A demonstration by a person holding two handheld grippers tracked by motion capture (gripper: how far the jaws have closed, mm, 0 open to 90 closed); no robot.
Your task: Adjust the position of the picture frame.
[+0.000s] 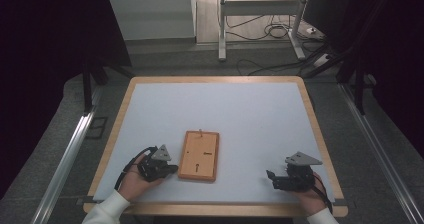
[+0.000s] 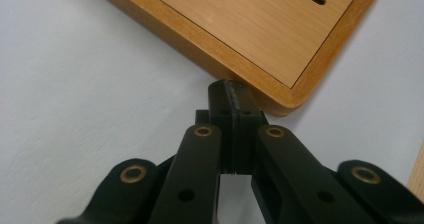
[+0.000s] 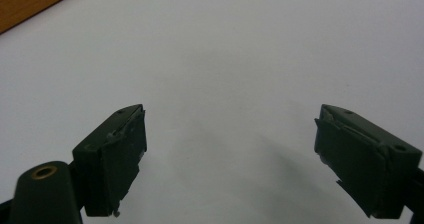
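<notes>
The left gripper (image 2: 231, 96) has its fingers (image 2: 220, 101) pressed together with nothing between them, their tips at the near rounded corner of the wooden board (image 1: 199, 155); whether they touch its edge cannot be told, and the left gripper view cuts off most of the board, leaving two slots in its recessed panel partly seen. The right gripper (image 3: 230, 159) rests on the white counter (image 1: 250, 114) well apart from the board, fingers (image 3: 112, 156) spread wide over bare surface. The small peg at the board's far edge is too small to identify.
</notes>
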